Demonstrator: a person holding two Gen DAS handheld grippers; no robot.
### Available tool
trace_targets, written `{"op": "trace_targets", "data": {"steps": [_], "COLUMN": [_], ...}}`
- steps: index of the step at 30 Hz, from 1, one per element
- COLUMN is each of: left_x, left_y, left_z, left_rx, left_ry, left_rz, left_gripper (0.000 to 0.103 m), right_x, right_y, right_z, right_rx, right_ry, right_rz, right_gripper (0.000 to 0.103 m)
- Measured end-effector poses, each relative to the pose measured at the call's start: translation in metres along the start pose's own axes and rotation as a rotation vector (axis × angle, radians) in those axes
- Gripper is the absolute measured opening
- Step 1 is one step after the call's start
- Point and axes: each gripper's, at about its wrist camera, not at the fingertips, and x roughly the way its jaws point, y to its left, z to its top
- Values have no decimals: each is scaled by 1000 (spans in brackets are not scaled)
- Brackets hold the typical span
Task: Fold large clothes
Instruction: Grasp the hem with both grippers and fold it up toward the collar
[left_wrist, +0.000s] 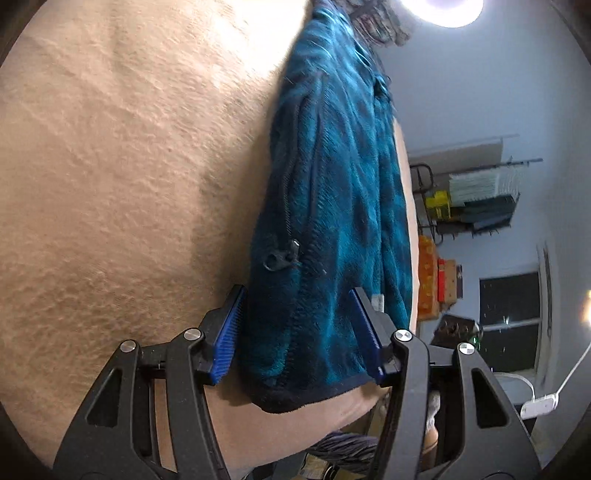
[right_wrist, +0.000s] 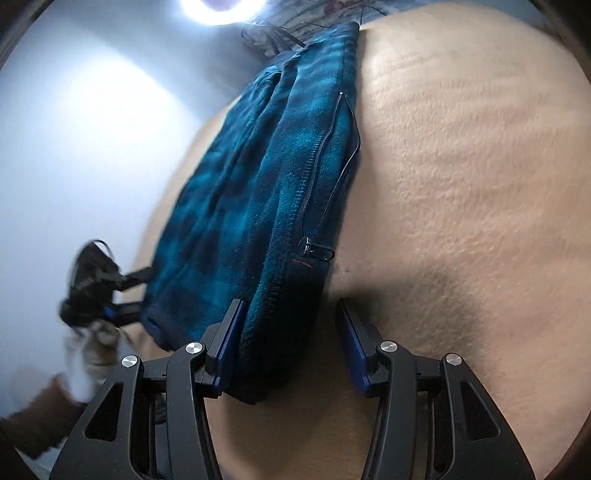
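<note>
A teal and dark-blue fleece jacket (left_wrist: 332, 206) lies folded lengthwise on a beige plush surface (left_wrist: 110, 166). A zipper pull (left_wrist: 282, 256) shows near its hem. My left gripper (left_wrist: 299, 332) is open, its blue pads on either side of the jacket's hem corner. In the right wrist view the same jacket (right_wrist: 258, 192) runs away from me, with a pocket zipper (right_wrist: 317, 251). My right gripper (right_wrist: 290, 332) is open, straddling the jacket's other hem edge, left pad against the fleece. The left gripper (right_wrist: 96, 291) also shows at that view's left.
The beige surface (right_wrist: 461, 221) spreads wide beside the jacket. A patterned cloth (left_wrist: 376, 26) lies past the jacket's far end. Shelves with boxes (left_wrist: 472, 199), a dark window (left_wrist: 509, 321) and a white power strip (left_wrist: 539, 404) stand off the surface's edge.
</note>
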Motion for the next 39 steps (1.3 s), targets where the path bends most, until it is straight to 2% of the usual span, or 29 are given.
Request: {"op": "trace_targets", "data": {"steps": [2,5,8,9,13,17,21,26,31,39], "left_x": [6,11,11,10,1,-4,-13,-24,-33,-29], "left_y": [-4,-15,-19,-19,-28,-41,-49,-67,-103,-147], "left_z": [-4,-12,-13,-13,-22,-19,-12,2,32,89], "left_rx": [23,92,101,97,120,133,87,61,127,178], "left_ry": [19,28,31,30,3,-19,-19,-36,-58,-120], "left_rz": [-3,31,50,58,58,23,-44,-93,-47,32], "left_gripper": [57,51,37,28,19,16,15,15,15,15], "right_x": [0,10,18,20,20,14,-1,-22,-33,-26], "right_y": [-4,-3,6,6,6,13,24,38,52,79], "right_z": [0,-3,-5,-4,-1,2,10,28,51,124], "right_rx": [28,32,-11,-9,12,3,18,22,-10,-70], "right_ry": [12,46,72,80,86,70,33,-11,-33,-81], "right_rz": [58,122,124,126,129,130,162,191,189,109], "right_gripper": [49,45,37,32,20,17,15,14,14,14]}}
